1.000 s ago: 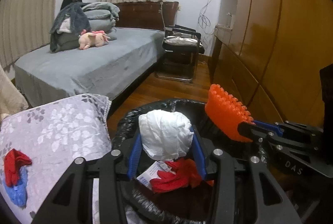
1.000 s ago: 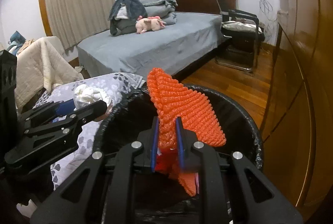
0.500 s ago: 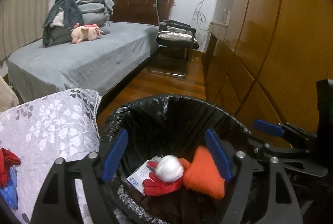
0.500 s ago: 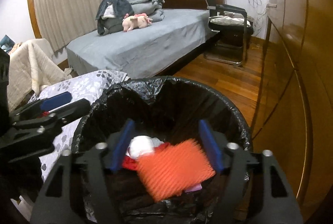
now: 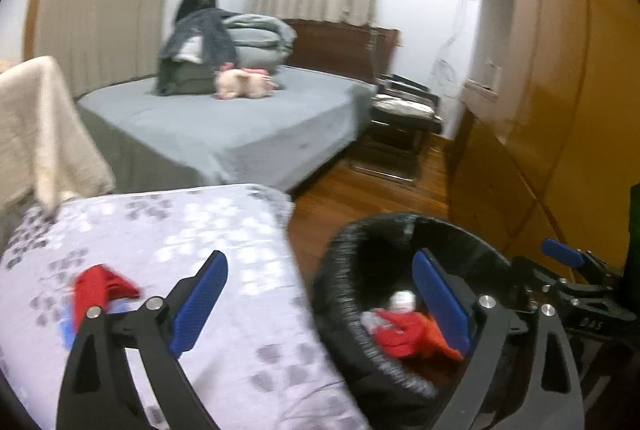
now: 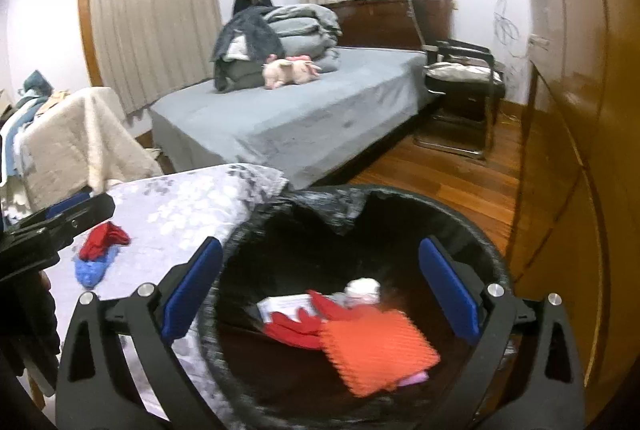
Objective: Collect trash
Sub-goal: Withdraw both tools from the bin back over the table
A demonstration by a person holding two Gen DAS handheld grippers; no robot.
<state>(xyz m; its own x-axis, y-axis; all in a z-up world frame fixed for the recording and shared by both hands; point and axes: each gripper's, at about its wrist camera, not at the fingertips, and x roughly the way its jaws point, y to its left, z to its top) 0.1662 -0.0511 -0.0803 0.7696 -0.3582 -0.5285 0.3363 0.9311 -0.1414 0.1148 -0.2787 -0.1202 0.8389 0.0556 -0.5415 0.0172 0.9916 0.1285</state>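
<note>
Black-lined bin (image 6: 472, 230) sits by the right edge of my flowered tabletop (image 5: 192, 230). Orange pad (image 6: 376, 350), red glove (image 6: 296, 330), white wad (image 6: 362, 288) lie inside. R gripper (image 6: 320, 294) and L gripper (image 5: 320, 306): jaws just opened, wide apart, nothing between. Red rag (image 6: 104, 240) and blue rag (image 6: 94, 270) lie near the tabletop's left edge.

One bin (image 6: 400, 202), five scraps inside
Orange mat (image 6: 376, 350), red glove (image 6: 296, 330), white wad (image 6: 362, 288), carton (image 6: 282, 304), pink scrap (image 6: 416, 378).
</note>
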